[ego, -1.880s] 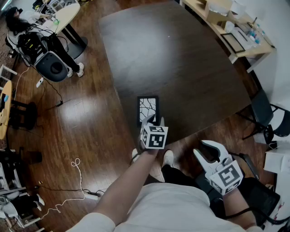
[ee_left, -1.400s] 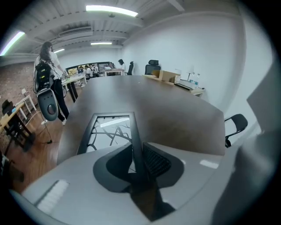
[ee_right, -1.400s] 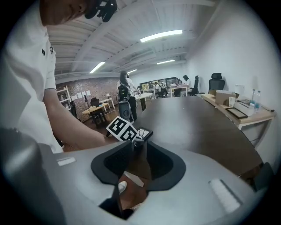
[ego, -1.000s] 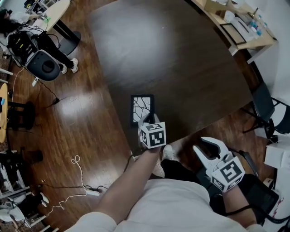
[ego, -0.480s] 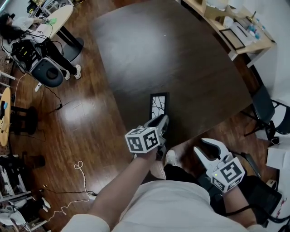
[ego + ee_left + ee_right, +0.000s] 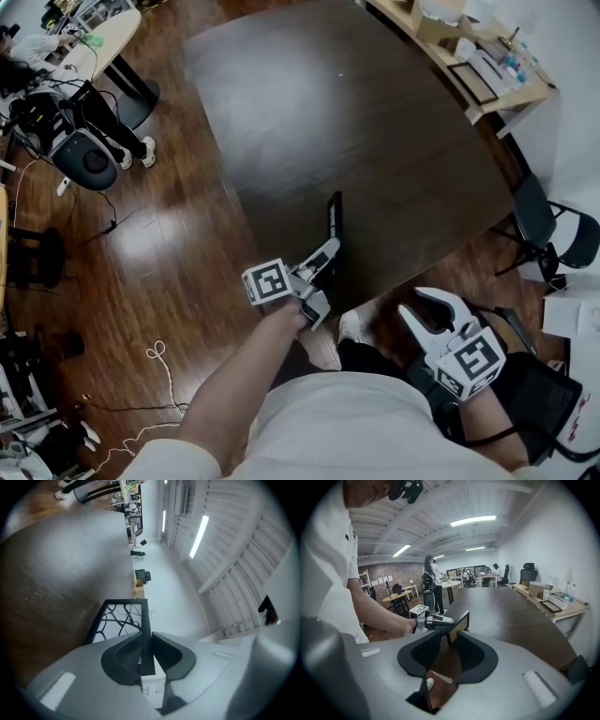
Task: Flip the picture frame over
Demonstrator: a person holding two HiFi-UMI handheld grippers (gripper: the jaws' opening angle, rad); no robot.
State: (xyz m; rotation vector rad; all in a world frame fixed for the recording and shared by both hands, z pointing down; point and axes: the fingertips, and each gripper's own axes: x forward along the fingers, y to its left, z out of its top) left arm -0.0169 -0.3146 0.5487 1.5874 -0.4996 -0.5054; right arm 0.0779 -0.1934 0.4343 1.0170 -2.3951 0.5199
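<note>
The black picture frame (image 6: 334, 217) stands on its edge over the near part of the dark table (image 6: 375, 112), seen edge-on from above. My left gripper (image 6: 327, 253) is shut on its near rim. In the left gripper view the frame (image 6: 123, 620) with its branch-pattern picture rises between the pads of the left gripper (image 6: 147, 645). The right gripper view shows the frame's (image 6: 459, 623) tan back and the left gripper (image 6: 436, 619) holding it. My right gripper (image 6: 412, 309) hangs open off the table's near edge, nothing between its fingers (image 6: 474, 656).
A light wooden side desk (image 6: 478, 66) with a flat frame and bottles runs along the far right. A dark chair (image 6: 553, 234) stands right of the table. An office chair (image 6: 84, 159) and floor cables (image 6: 155, 375) are at left.
The frame lay flat with its picture up; my left gripper has lifted its near rim and rolled, so the frame now stands on edge. The right gripper barely shifted.
</note>
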